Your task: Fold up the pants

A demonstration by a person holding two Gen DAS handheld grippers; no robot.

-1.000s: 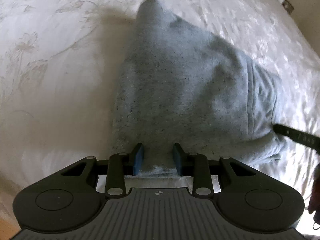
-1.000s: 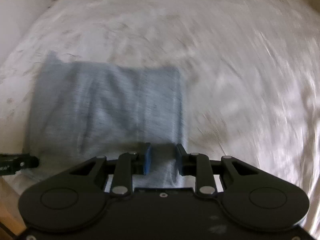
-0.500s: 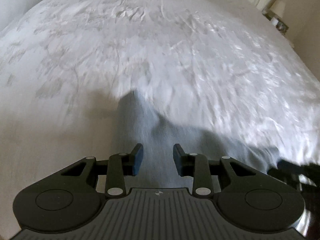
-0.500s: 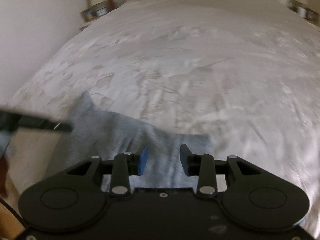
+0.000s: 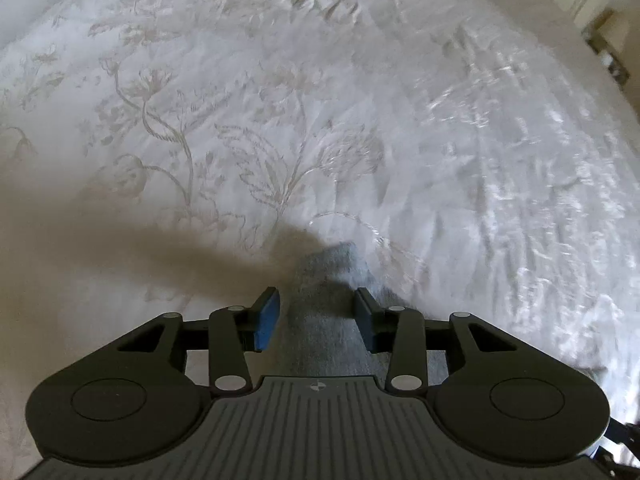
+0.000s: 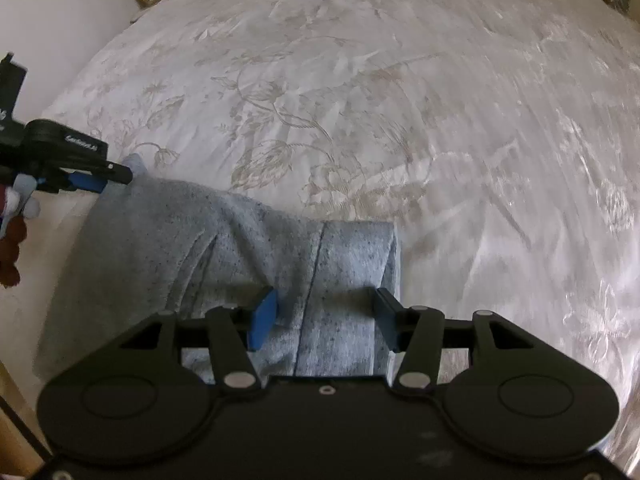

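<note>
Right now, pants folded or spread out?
Folded: the grey pants lie as a compact layered block on the bedspread, no legs trailing. Whether it is the final fold, cannot tell.

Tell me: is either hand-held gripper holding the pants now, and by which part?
Neither holds them. The left hand-held gripper and right hand-held gripper have just been opening; the grey pants lie between the parted fingers, unpinched, on the bed.

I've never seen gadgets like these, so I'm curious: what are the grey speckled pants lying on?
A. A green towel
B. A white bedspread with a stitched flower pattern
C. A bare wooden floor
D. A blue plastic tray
B: the grey speckled pants rest folded on a white bedspread with a stitched flower pattern, which fills both views around the cloth; no tray, towel or bare floor lies under them.
</note>
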